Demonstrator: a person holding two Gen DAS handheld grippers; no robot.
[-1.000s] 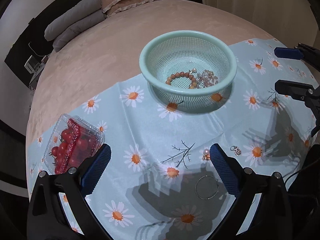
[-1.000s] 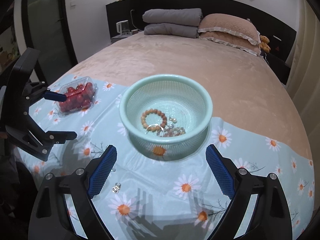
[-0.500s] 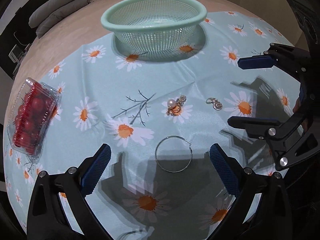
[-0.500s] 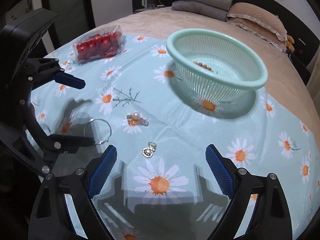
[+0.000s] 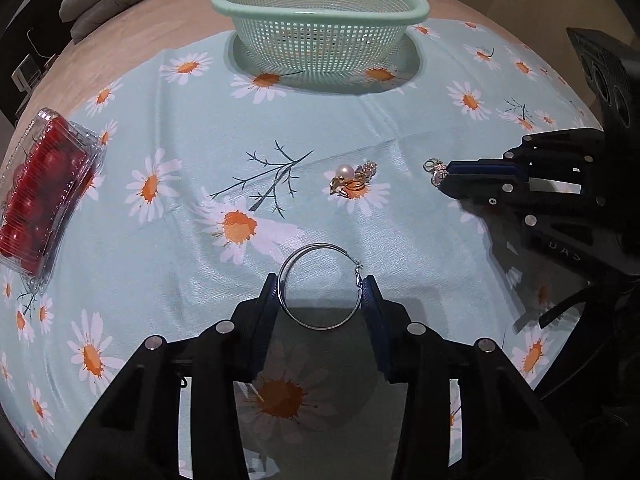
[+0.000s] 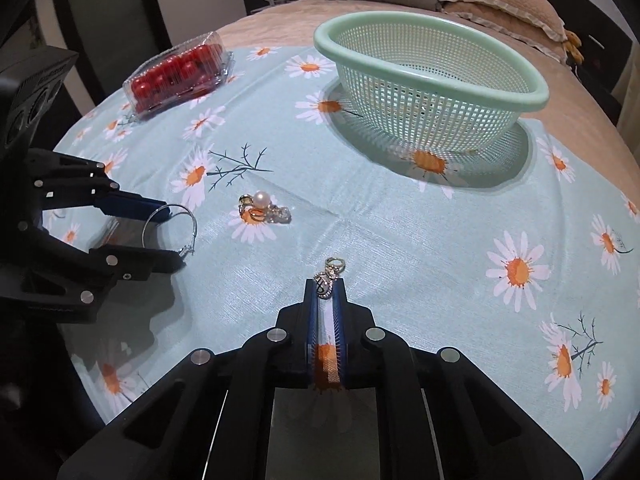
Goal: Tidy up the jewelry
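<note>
The left tool (image 5: 322, 294) is clamped across a thin silver hoop earring (image 5: 320, 286), its blue pads touching the hoop's two sides just above the daisy-print cloth (image 5: 360, 120). The right tool (image 6: 327, 289) is closed on a small silver charm pendant (image 6: 329, 278) at its tips. Between them, untouched, lies a gold-and-pearl earring cluster (image 6: 264, 210) on the cloth. Beyond stands the mint-green plastic mesh basket (image 6: 432, 36); its contents are hidden from here. Judging by this, two pieces are gripped but not yet delivered, and the pearl cluster is left. A clear box of red cherry tomatoes (image 6: 178, 70) sits apart. No legible writing shows.
</note>
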